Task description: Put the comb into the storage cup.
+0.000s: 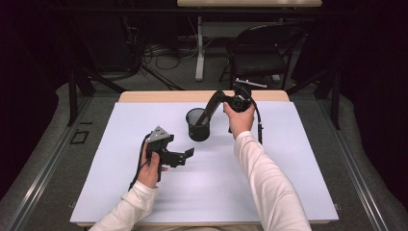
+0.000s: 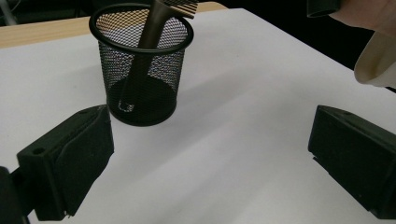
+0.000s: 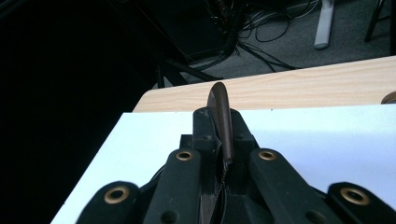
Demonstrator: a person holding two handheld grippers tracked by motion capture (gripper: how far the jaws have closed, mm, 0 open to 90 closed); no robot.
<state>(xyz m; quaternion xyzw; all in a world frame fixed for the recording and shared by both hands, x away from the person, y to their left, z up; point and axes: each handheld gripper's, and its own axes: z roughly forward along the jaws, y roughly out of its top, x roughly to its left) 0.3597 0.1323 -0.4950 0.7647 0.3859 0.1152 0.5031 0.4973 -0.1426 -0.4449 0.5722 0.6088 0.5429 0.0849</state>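
White sheeting covers our tabletop (image 1: pixel 288 183), with a strip of pale wood along its far edge. Near the middle of the far side stands a black mesh cup (image 1: pixel 198 124). Our right claw (image 1: pixel 222 98), raised just beside the cup, is pressed together on the toothed end of a dark comb (image 1: pixel 210 109), which slants down into the cup with its handle tip on the bottom. Our left claw (image 1: pixel 188 157) rests on the sheet near the cup, spread wide with nothing between its pads.
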